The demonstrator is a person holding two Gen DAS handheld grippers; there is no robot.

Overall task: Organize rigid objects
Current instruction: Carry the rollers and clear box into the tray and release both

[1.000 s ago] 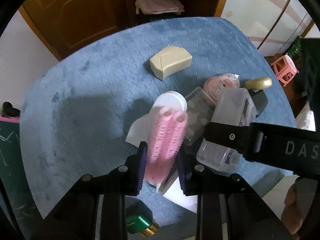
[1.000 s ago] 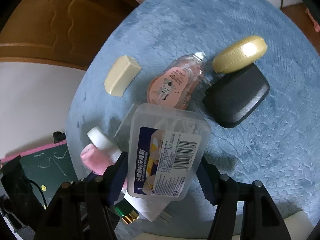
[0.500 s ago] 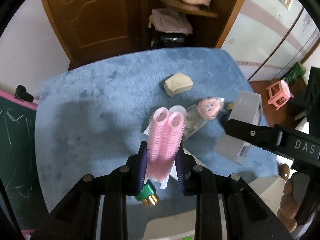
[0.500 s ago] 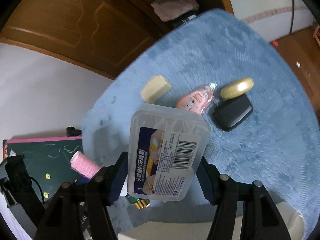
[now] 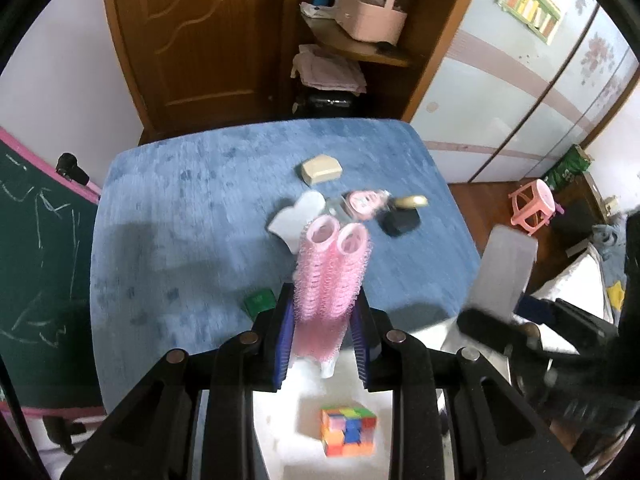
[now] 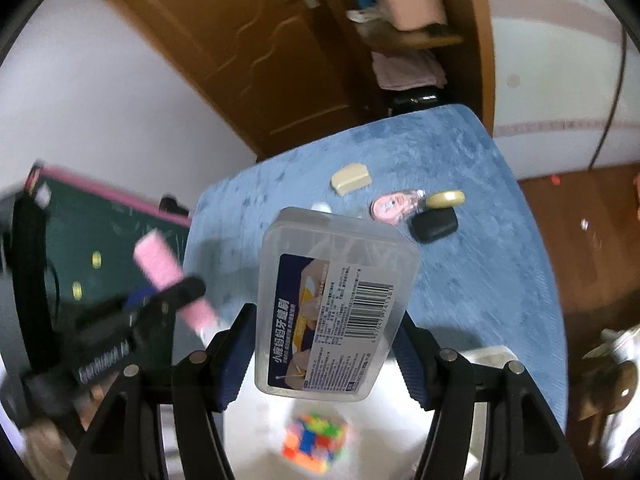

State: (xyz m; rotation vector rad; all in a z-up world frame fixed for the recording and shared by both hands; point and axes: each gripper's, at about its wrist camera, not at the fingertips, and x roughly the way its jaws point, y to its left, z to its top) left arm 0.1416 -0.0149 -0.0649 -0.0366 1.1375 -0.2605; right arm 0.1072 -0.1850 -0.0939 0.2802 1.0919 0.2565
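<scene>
Both grippers have lifted well clear of the blue worktop (image 5: 168, 216) since a second ago. Left gripper (image 5: 325, 332) jaws are clamped on the pink rollers (image 5: 328, 280), right gripper (image 6: 326, 354) jaws on the clear box (image 6: 332, 300). Cube (image 5: 349, 431) sits below on a white surface.

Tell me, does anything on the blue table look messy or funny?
Yes. A white heart-shaped piece, a pink tape dispenser, a gold lid and a black case are huddled in a jumble mid-table, some touching, while a cream block sits apart.
</scene>
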